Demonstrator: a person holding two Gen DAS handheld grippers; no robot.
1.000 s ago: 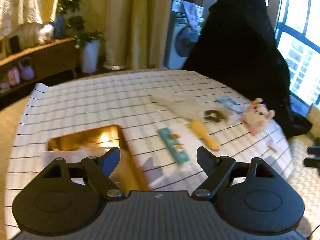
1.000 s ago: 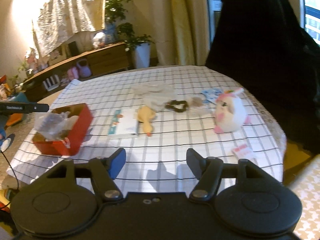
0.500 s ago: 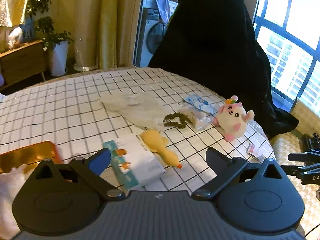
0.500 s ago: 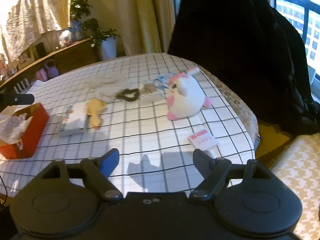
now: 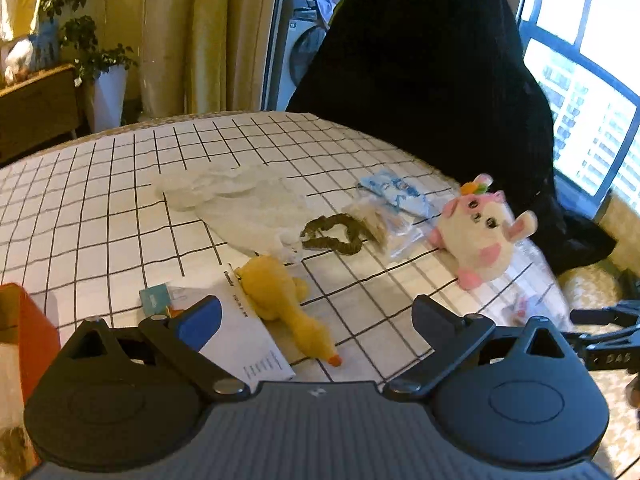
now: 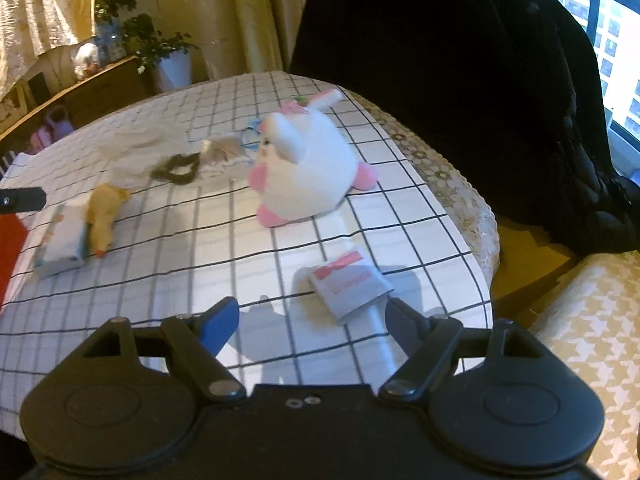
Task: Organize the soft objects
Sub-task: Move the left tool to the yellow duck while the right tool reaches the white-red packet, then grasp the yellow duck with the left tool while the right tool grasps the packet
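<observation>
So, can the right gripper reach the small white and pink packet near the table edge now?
Probably yes. The right gripper is open and empty, the packet lies flat just ahead of it, and nothing stands between them.

This is a lived-in home, a dining corner by the look of it. Ahead of the jaws a table (image 5: 120,184) wears a white checked cloth, with a lace trim at its edge. Beyond it, past the jaws' left side, hang yellow curtains (image 5: 208,36), a potted plant (image 5: 108,76) stands by a wooden sideboard (image 5: 36,108) — and a washing machine (image 5: 304,56) shows through a doorway. Off to the right, tall windows (image 5: 584,92) look out on apartment blocks.
</observation>
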